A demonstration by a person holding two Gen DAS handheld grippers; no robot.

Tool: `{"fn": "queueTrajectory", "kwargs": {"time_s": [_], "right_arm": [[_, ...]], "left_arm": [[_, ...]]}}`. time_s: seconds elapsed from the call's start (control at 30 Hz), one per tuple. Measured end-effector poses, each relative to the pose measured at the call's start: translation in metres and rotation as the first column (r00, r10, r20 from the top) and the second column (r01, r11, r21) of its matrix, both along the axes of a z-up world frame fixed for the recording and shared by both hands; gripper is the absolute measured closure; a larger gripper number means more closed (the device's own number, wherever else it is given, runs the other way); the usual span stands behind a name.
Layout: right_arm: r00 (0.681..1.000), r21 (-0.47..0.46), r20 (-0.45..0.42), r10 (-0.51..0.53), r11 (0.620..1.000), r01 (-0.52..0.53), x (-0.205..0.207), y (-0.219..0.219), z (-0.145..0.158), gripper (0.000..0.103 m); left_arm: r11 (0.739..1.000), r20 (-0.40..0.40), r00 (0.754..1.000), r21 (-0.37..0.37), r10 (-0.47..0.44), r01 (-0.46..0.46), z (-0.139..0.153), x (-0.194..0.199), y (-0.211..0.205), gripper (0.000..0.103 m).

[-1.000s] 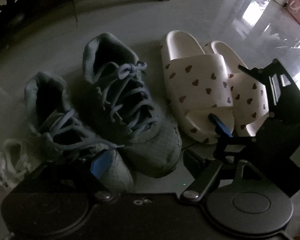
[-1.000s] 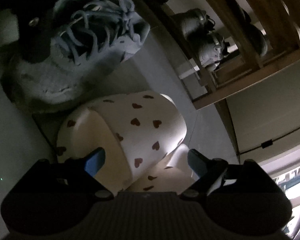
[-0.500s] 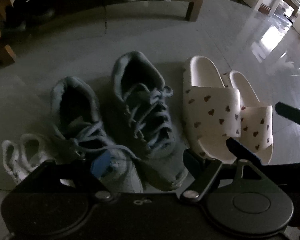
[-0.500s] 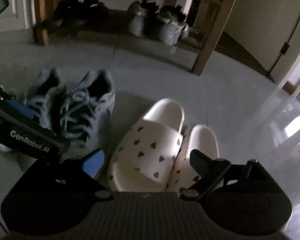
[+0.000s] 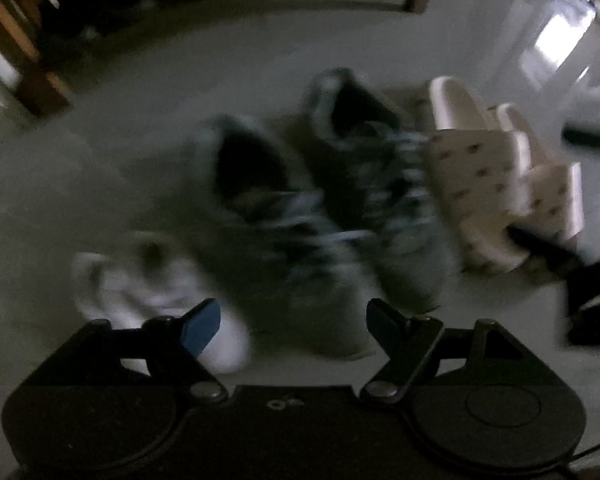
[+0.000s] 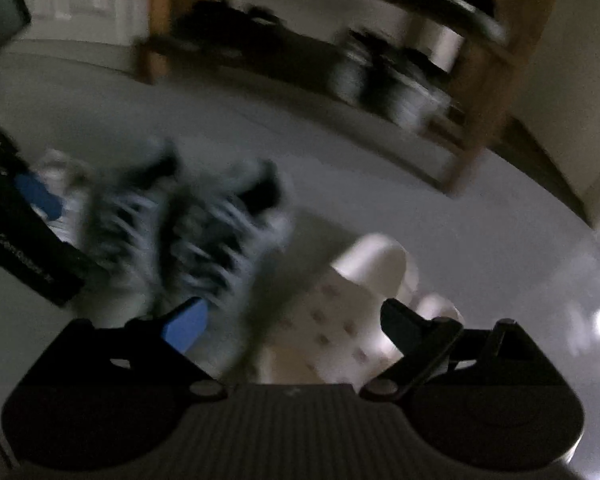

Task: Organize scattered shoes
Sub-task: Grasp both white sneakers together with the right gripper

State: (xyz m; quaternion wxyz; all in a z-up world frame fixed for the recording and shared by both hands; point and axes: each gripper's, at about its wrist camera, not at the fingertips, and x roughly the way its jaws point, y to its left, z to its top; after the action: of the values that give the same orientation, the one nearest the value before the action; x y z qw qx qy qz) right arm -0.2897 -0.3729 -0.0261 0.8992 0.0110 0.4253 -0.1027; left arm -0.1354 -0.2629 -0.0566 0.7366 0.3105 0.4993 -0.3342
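A pair of grey lace-up sneakers [image 5: 320,208] stands side by side on the pale floor. A white shoe [image 5: 148,284] lies to their left, and a pair of cream slippers with dark hearts [image 5: 472,184] sits to their right. My left gripper [image 5: 294,322] hovers above the sneakers' toes, open and holding nothing. My right gripper [image 6: 294,322] is open and empty too, above the slippers [image 6: 340,320] and beside the sneakers [image 6: 188,236]. One of its fingers [image 5: 548,248] shows dark in front of the slippers. Both views are blurred.
A wooden shoe rack [image 6: 472,92] with several dark shoes on it stands behind the shoes. One of its legs [image 5: 32,80] is at the upper left of the left wrist view. Open floor [image 6: 380,168] lies between the rack and the shoes.
Both grippers rose away from the shoes. The right one rolled from sideways to upright and lifted off the slippers. The left view slid left, bringing the white shoe further into sight.
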Motion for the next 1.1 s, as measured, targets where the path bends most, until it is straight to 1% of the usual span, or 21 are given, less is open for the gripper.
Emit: {"fn": "queueTrajectory", "kwargs": {"time_s": [0.03, 0.07, 0.1, 0.23, 0.37, 0.43, 0.5, 0.53, 0.57, 0.6, 0.63, 0.7, 0.73, 0.77, 0.8, 0.87, 0.9, 0.97, 1.0, 1.07, 1.1], "right_arm": [[0.999, 0.015, 0.015, 0.047, 0.999, -0.048, 0.008, -0.002, 0.008, 0.008], [0.999, 0.018, 0.013, 0.044, 0.999, -0.044, 0.024, -0.003, 0.016, 0.008], [0.999, 0.021, 0.011, 0.039, 0.999, -0.039, 0.041, -0.004, 0.024, 0.008], [0.999, 0.129, 0.031, 0.038, 0.991, -0.041, 0.086, 0.019, 0.034, 0.009], [0.996, 0.249, 0.07, 0.059, 0.966, -0.075, 0.122, 0.062, 0.032, 0.01], [0.997, 0.269, 0.03, 0.072, 0.96, -0.077, 0.149, 0.096, 0.015, 0.012], [0.996, 0.288, -0.011, 0.085, 0.954, -0.078, 0.176, 0.13, -0.003, 0.02], [0.996, 0.291, -0.019, 0.083, 0.954, -0.074, 0.178, 0.132, -0.005, 0.022], [0.995, 0.314, -0.072, 0.063, 0.949, -0.037, 0.192, 0.14, -0.018, 0.027], [0.99, 0.346, -0.14, 0.023, 0.938, 0.027, 0.209, 0.146, -0.033, 0.03], [0.985, 0.355, -0.169, -0.018, 0.932, 0.078, 0.217, 0.146, -0.04, 0.03], [0.974, 0.365, -0.211, -0.086, 0.917, 0.161, 0.228, 0.145, -0.05, 0.03], [0.962, 0.373, -0.232, -0.141, 0.901, 0.222, 0.235, 0.143, -0.056, 0.03], [0.961, 0.374, -0.234, -0.147, 0.899, 0.229, 0.236, 0.143, -0.056, 0.03], [0.952, 0.378, -0.246, -0.181, 0.887, 0.266, 0.243, 0.143, -0.062, 0.03], [0.949, 0.367, -0.256, -0.183, 0.89, 0.271, 0.249, 0.145, -0.065, 0.03], [0.94, 0.358, -0.279, -0.198, 0.887, 0.293, 0.255, 0.145, -0.071, 0.03], [0.925, 0.347, -0.312, -0.219, 0.88, 0.325, 0.262, 0.144, -0.076, 0.03], [0.905, 0.336, -0.343, -0.251, 0.867, 0.368, 0.267, 0.143, -0.082, 0.03], [0.899, 0.328, -0.348, -0.266, 0.864, 0.383, 0.274, 0.146, -0.082, 0.03], [0.893, 0.336, -0.358, -0.274, 0.854, 0.397, 0.278, 0.146, -0.085, 0.03]], "left_arm": [[1.0, 0.027, 1.0, 0.002, 0.015, -0.015, 0.002, 0.006, 0.009, 0.022], [0.999, 0.049, 0.998, 0.0, 0.047, -0.047, 0.004, 0.015, 0.022, 0.022], [0.997, 0.052, 0.995, -0.005, 0.081, -0.081, 0.003, 0.023, 0.034, 0.022], [0.981, 0.04, 0.98, -0.005, 0.195, -0.195, -0.012, 0.046, 0.069, 0.022], [0.947, 0.026, 0.947, 0.011, 0.32, -0.32, -0.035, 0.069, 0.118, 0.022], [0.923, -0.006, 0.923, 0.024, 0.385, -0.385, -0.047, 0.082, 0.143, 0.022], [0.9, -0.038, 0.899, 0.034, 0.437, -0.436, -0.056, 0.094, 0.162, 0.022], [0.893, -0.046, 0.892, 0.033, 0.449, -0.448, -0.059, 0.098, 0.167, 0.022], [0.882, -0.058, 0.881, 0.029, 0.47, -0.47, -0.063, 0.105, 0.174, 0.022], [0.871, -0.07, 0.868, 0.026, 0.491, -0.491, -0.068, 0.111, 0.181, 0.022], [0.864, -0.077, 0.86, 0.022, 0.504, -0.504, -0.07, 0.116, 0.186, 0.022], [0.858, -0.088, 0.854, 0.007, 0.512, -0.514, -0.074, 0.123, 0.189, 0.022], [0.858, -0.098, 0.854, 0.002, 0.511, -0.513, -0.076, 0.126, 0.189, 0.022], [0.861, -0.112, 0.856, -0.004, 0.505, -0.509, -0.079, 0.13, 0.188, 0.022], [0.866, -0.117, 0.861, -0.007, 0.495, -0.499, -0.08, 0.132, 0.188, 0.022], [0.878, -0.126, 0.872, -0.012, 0.473, -0.478, -0.083, 0.136, 0.187, 0.022], [0.884, -0.127, 0.878, -0.013, 0.461, -0.466, -0.085, 0.138, 0.187, 0.022], [0.891, -0.143, 0.882, -0.013, 0.448, -0.455, -0.091, 0.141, 0.186, 0.022], [0.892, -0.148, 0.883, -0.013, 0.446, -0.453, -0.093, 0.143, 0.186, 0.022], [0.894, -0.157, 0.883, -0.013, 0.441, -0.449, -0.095, 0.148, 0.187, 0.022], [0.894, -0.159, 0.884, -0.013, 0.44, -0.448, -0.095, 0.15, 0.188, 0.022]]}}
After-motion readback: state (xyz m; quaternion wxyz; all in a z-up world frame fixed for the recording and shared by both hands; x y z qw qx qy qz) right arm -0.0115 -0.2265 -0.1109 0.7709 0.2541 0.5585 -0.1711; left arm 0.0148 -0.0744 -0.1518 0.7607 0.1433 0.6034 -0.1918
